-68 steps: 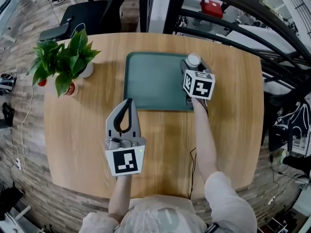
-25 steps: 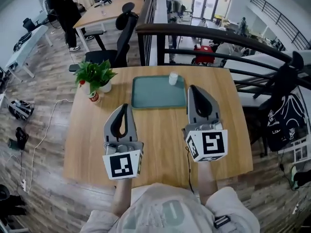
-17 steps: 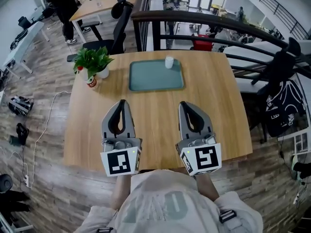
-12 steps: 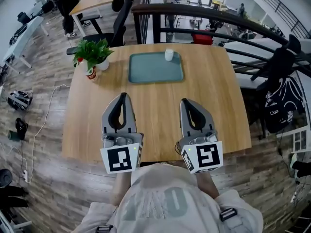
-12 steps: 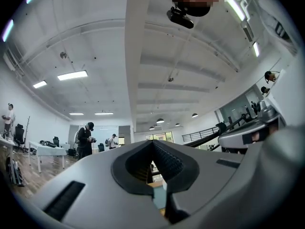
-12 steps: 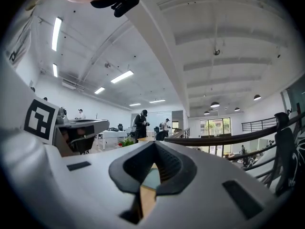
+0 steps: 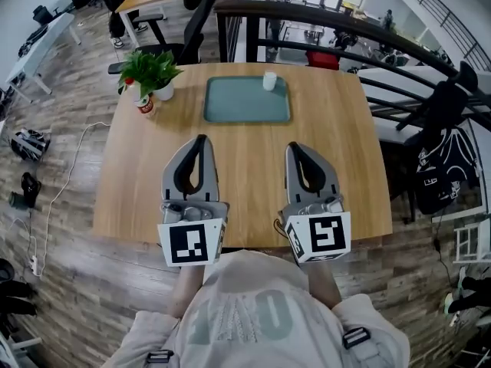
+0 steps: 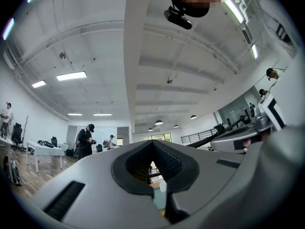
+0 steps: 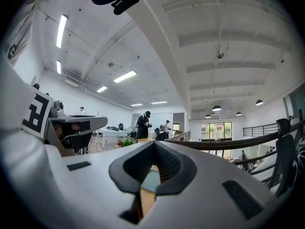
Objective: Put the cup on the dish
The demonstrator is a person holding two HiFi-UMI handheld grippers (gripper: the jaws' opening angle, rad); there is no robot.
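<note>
Cup [image 7: 269, 80]: upright on the green dish [image 7: 245, 107], at its far right corner, clear of everything else.
Dish: far middle of the wooden table [image 7: 146, 190].
Left gripper [image 7: 201, 139]: over the near half of the table, pointing toward the far side. Claw closed tip to tip, nothing between. Same reading in the left gripper view, with dish and cup only glimpsed far off through the hollow behind the tips.
Right gripper [image 7: 294, 147]: alongside, to the right. Claw likewise pressed together and empty, confirmed in the right gripper view.
Both grippers well apart from the dish.
Potted plant [image 7: 151, 71] and a small red-and-white object [image 7: 144, 106]: far left, off the dish, not involved.
Judged as done: cup seated on the dish and free of both claws. Nothing left to place. No tilt or overhang noted, though cup base too small to check closely.
</note>
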